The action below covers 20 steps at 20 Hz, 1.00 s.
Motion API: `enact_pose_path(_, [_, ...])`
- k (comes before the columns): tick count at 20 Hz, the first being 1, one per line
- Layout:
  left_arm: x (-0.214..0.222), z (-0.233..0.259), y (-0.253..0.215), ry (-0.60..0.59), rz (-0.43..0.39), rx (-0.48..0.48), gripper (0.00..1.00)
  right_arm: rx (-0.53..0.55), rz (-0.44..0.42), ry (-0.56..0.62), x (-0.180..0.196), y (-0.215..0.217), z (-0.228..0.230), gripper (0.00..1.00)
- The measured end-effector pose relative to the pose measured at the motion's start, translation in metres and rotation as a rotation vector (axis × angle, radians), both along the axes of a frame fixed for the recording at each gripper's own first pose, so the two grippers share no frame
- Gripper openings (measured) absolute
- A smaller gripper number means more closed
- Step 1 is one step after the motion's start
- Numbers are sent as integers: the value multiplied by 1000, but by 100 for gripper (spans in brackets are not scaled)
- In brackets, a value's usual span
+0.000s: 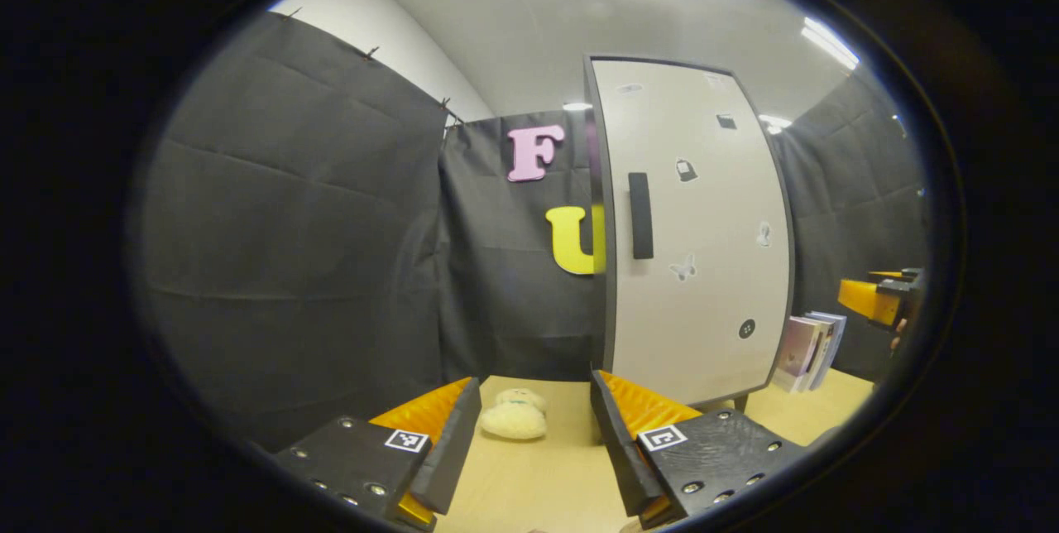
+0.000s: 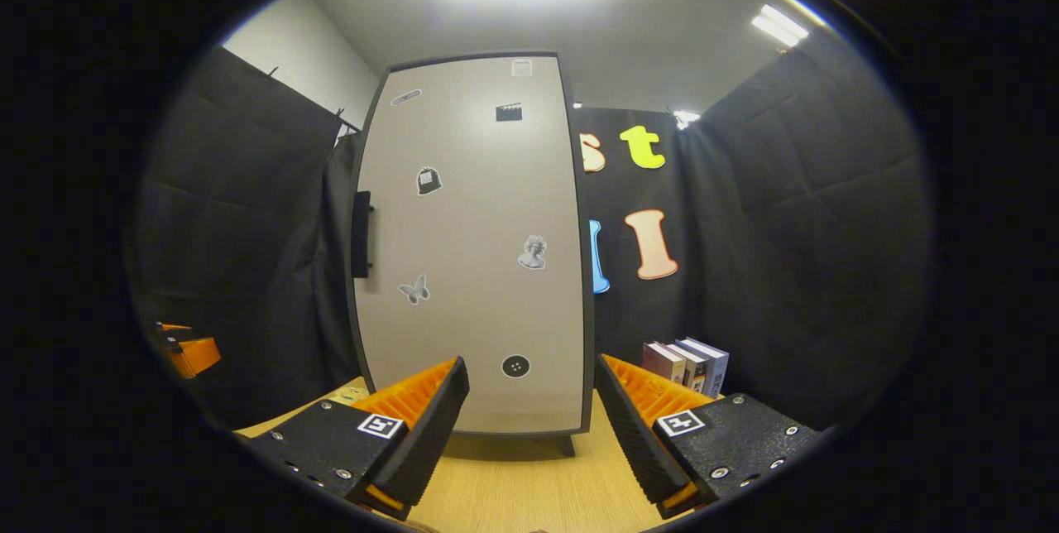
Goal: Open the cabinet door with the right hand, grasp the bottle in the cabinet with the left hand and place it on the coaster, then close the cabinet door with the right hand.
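Cabinet door [image 2: 471,243] closed, I see its handle [image 2: 361,233] untouched.
Left hand-held gripper [image 1: 536,434] and right hand-held gripper [image 2: 531,425] both wide, empty, facing that cabinet.

The left gripper [image 1: 535,434] sat at 6 o'clock with its two fingers wide apart and nothing between them. Just past them, a soft white toy [image 1: 514,415] lay on the wooden table [image 1: 529,483]. The tall cabinet [image 1: 695,227] stood at about 2 o'clock, its door shut, with a dark handle [image 1: 639,215]. Some books [image 1: 809,349] leaned beside it at 4 o'clock. The right gripper [image 1: 881,300] peeked in at 3 o'clock.
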<state>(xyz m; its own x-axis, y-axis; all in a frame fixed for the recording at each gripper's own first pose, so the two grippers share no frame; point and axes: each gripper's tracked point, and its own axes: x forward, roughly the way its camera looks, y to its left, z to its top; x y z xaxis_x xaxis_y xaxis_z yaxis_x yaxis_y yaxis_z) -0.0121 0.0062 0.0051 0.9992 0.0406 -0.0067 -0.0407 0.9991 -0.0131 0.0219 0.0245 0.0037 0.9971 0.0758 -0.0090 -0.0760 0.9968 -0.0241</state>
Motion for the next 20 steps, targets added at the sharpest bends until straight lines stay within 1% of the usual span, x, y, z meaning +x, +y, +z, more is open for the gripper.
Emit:
enact_pose_path(5, [-15,0,25,0,45,6,76,18,61,-28,22,36,26,95])
enact_pose_path(6, [-20,0,33,-1,58,9,80,23,75,-34,27,44,30,95])
enact_pose_path(11, [-42,0,67,-1,119,17,80,39,130,-68,53,89,54,95])
enact_pose_path(12, [-45,-2,74,2,134,24,76,42,145,-74,59,99,58,95])
enact_pose_path(13, [-49,-2,82,5,148,28,80,45,160,-78,64,109,61,95])
enact_pose_path(14, [-53,-3,90,8,162,30,76,49,176,-79,70,120,64,95])
enact_pose_path(18, [-71,-4,118,11,213,48,76,57,217,-75,94,157,71,95])
enact_pose_path(19, [-74,-5,123,14,221,55,80,54,223,-74,101,167,73,95])
enact_pose_path(20, [-76,-7,127,17,226,57,76,50,233,-76,108,176,74,95])
